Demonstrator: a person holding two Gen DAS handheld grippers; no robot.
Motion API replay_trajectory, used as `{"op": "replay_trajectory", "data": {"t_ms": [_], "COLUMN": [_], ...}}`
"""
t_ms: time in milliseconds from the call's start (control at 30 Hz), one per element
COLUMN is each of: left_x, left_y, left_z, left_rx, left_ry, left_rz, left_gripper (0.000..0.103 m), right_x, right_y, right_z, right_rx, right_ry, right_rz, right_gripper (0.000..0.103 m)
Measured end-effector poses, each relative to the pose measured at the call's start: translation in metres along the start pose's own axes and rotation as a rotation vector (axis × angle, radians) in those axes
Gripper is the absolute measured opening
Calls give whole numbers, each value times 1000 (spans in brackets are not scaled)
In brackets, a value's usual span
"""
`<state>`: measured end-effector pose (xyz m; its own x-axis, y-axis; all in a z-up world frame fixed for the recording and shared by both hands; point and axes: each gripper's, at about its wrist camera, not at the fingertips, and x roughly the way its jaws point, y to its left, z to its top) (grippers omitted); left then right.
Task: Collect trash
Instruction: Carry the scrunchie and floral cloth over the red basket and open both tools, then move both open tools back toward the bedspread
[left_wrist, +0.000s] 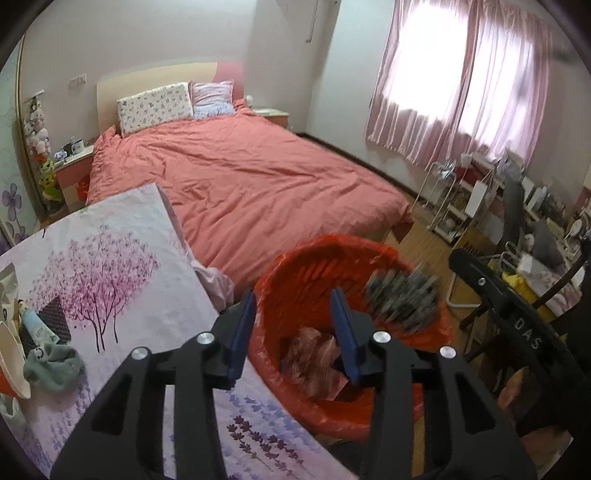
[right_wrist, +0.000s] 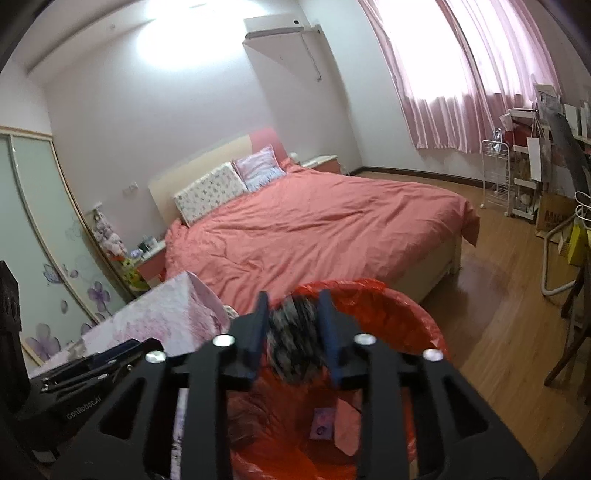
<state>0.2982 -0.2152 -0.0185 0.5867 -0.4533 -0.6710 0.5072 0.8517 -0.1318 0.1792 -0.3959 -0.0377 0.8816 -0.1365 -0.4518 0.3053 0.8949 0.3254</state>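
In the left wrist view, the left gripper (left_wrist: 297, 332) is held partly open and empty above the red-lined trash bin (left_wrist: 332, 254), where a pinkish crumpled wrapper (left_wrist: 314, 358) lies inside and a blurred grey wad (left_wrist: 404, 299) is seen at the bin's far rim. In the right wrist view, the right gripper (right_wrist: 293, 332) is shown partly open over the same bin (right_wrist: 388, 310), the grey wad (right_wrist: 293, 339) between its fingers; whether the pads press it cannot be told.

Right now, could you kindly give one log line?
left gripper: open | right gripper: open | grey trash: between its jaws | red-lined bin: below both
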Motion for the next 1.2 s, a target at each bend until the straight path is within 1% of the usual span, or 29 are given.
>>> {"op": "replay_trajectory", "data": {"t_ms": [33, 133, 200, 233, 300, 400, 467, 533, 567, 733, 767, 833, 900, 1033, 1133, 1200], "left_x": [2, -1, -7, -11, -20, -32, -41, -48, -53, -79, -87, -97, -113, -138, -145, -146], "left_y": [3, 13, 19, 22, 31, 43, 55, 65, 72, 105, 116, 131, 154, 209, 240, 253], "left_z": [-3, -9, -14, -17, -24, -34, -41, -47, -50, -67, -73, -80, -92, -113, -129, -135], "left_rx": [2, 7, 7, 9, 15, 22, 20, 14, 8, -22, -30, -43, -77, -197, -264, -290], "left_ry": [2, 0, -8, -13, -30, -42, -45, -42, -40, -53, -56, -61, -66, -57, -32, -19], "left_rz": [17, 70, 109, 130, 188, 252, 289, 310, 324, 385, 410, 446, 499, 563, 587, 578], "left_gripper": [45, 55, 65, 68, 78, 82, 84, 85, 85, 88, 88, 89, 89, 89, 89, 89], "right_x": [-1, -5, -5, -6, -6, -12, -13, -14, -12, -16, -16, -16, -17, -17, -18, -18], "right_y": [0, 3, 5, 7, 9, 22, 28, 38, 40, 62, 66, 75, 82, 101, 117, 126], "right_z": [-3, -8, -8, -8, -8, -11, -13, -17, -17, -25, -27, -31, -35, -45, -55, -60], "right_rx": [-4, -19, -32, -42, -63, -108, -129, -150, -158, -227, -238, -255, -267, -297, -329, -346], "right_ry": [2, 8, 11, 10, 7, -5, -5, 2, 3, 4, 9, 20, 26, 47, 72, 88], "right_rz": [-10, -40, -53, -56, -64, -69, -64, -50, -45, -32, -26, -14, -3, 22, 55, 69], "right_gripper": [38, 44, 46, 49, 54, 60, 62, 69, 70, 72, 73, 77, 81, 81, 81, 81]}}
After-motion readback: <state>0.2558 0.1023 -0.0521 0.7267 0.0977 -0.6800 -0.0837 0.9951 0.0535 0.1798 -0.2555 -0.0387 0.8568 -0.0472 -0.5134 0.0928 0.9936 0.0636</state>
